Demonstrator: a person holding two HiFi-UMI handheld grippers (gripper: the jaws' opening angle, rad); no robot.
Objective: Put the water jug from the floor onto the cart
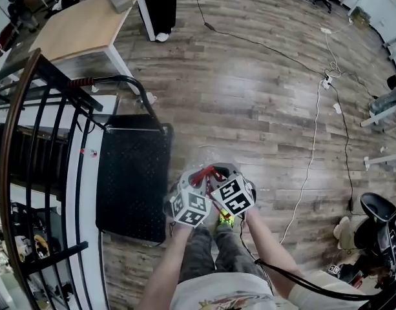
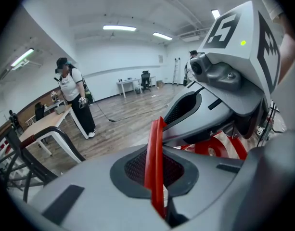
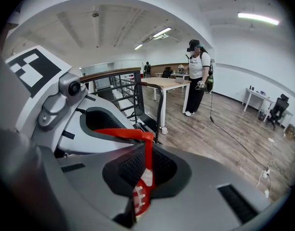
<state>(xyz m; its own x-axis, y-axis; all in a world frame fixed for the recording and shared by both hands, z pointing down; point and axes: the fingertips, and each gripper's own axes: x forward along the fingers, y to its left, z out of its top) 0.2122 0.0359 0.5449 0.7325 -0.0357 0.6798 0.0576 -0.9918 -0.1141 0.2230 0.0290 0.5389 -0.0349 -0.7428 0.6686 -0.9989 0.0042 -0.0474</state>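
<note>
The jug (image 1: 209,155) sits low in the centre of the head view, mostly hidden under both grippers, just right of the cart (image 1: 133,179) and not on it. From above I can't tell whether it is clear of the floor (image 1: 249,89). Its red handle (image 1: 207,173) runs between the two tools. My left gripper (image 1: 201,177) has its jaws clamped tight on that handle (image 2: 154,162), the red strip pinched between the pads. My right gripper (image 1: 218,174) is pinched on the handle (image 3: 147,150) too, jaws together around it. The cart's black deck lies to the left, beside a dark railing (image 1: 30,141). At upper left stands a wooden worktop (image 1: 81,24) with a person (image 1: 160,8) by it.
</note>
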